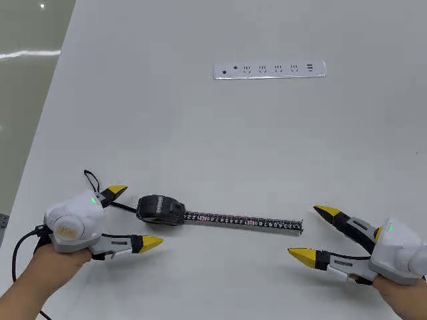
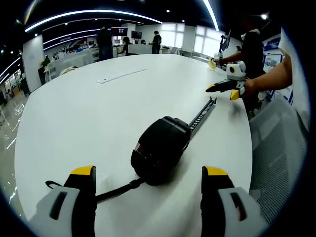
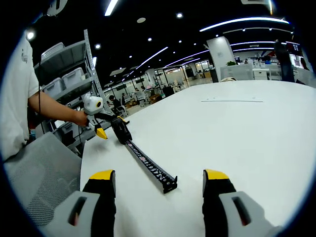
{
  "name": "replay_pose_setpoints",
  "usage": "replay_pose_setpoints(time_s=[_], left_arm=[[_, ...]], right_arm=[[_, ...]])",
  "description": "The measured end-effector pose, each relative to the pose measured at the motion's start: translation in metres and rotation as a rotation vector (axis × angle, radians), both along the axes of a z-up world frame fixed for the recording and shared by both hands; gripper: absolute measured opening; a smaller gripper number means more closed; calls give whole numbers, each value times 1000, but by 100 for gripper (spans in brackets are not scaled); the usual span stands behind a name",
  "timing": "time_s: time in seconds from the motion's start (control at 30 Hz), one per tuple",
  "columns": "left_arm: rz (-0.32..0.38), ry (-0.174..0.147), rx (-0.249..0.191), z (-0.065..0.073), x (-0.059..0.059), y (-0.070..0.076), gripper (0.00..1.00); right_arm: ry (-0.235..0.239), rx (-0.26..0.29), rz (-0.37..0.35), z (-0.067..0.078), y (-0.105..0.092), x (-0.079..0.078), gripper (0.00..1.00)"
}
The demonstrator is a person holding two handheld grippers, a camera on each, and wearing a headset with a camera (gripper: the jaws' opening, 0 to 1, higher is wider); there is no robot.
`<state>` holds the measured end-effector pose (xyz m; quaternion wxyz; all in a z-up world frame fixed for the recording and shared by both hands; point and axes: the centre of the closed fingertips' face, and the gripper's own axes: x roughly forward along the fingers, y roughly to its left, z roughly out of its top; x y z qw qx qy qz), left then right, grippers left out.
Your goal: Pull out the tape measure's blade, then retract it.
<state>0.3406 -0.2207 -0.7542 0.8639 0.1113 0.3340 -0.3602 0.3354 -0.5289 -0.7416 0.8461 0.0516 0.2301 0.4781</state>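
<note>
A black tape measure case [image 1: 161, 209] [image 2: 160, 148] [image 3: 121, 131] lies on the white table [image 1: 220, 133], its dark blade [image 1: 243, 222] [image 3: 148, 167] pulled out to the right and lying flat. The blade's end hook [image 1: 299, 228] [image 3: 169, 186] rests on the table. My left gripper [image 1: 132, 217] [image 2: 148, 173] is open, its yellow-tipped jaws on either side of the case without touching it. A black wrist strap [image 1: 92, 179] [image 2: 116, 190] trails from the case. My right gripper [image 1: 315, 233] [image 3: 158, 175] is open just right of the hook, holding nothing.
A white power strip [image 1: 269, 69] [image 2: 121, 75] [image 3: 231, 100] lies flat at the far middle of the table. The table's left edge [image 1: 47, 113] borders a glossy floor. People and shelving stand beyond the table in the gripper views.
</note>
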Motion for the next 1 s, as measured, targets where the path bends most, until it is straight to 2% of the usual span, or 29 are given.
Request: replay_pose_setpoints(time_s=[0.1,0.4,0.57,0.73,1.0], left_arm=[[30,-2,-17,2,-2,2,88],[89,-19,-32,6,-12,8,89],[129,-24,-44,11,-18,13,90],[152,-28,-55,19,-27,12,90],[205,-37,-81,23,-37,15,90]], right_arm=[[4,2,-14,3,1,-3,74],[19,-23,-41,3,-2,-10,77],[6,-26,-68,8,-4,-11,78],[-5,-14,-90,15,-3,-15,77],[-20,-36,-113,17,-7,-21,77]])
